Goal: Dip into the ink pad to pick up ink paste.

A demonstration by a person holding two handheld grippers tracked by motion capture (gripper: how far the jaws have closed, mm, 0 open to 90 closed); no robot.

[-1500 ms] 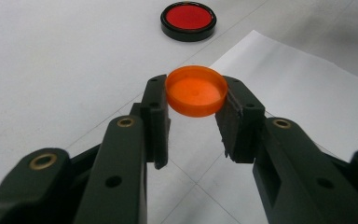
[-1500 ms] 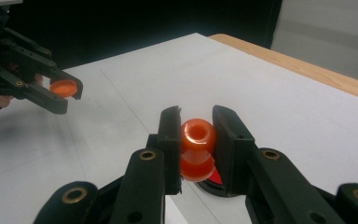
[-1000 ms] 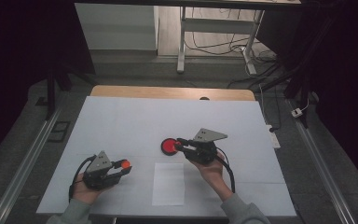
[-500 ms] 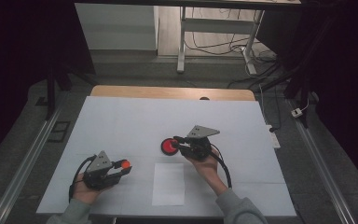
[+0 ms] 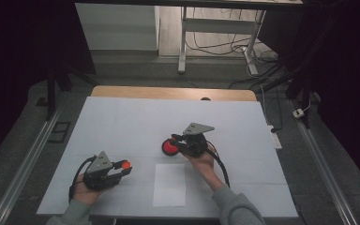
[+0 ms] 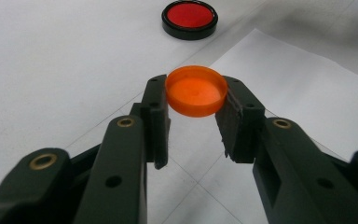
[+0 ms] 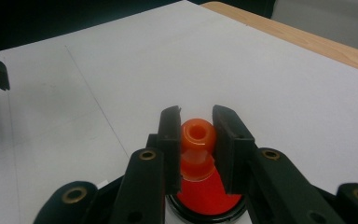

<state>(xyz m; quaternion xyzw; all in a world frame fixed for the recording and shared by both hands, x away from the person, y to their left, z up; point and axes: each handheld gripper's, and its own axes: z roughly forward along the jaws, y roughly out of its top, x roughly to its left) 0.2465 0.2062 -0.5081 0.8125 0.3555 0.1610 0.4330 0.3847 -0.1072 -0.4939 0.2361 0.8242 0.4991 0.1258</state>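
While the left tongs keep still near the front of the worktop, the high view shows the right tongs shifted closer to the red dish. Left gripper view: jaws clamp an orange cap. Right gripper view: jaws grip an orange stopper directly above the dish, so placement looks imminent.

Glossy translucent orange plastic cap

A: The table is lit evenly from above and looks pale grey; the room around it is almost black.

B: Yes. Shadows are soft, no glare. In both gripper views, near parts are slightly blurred.
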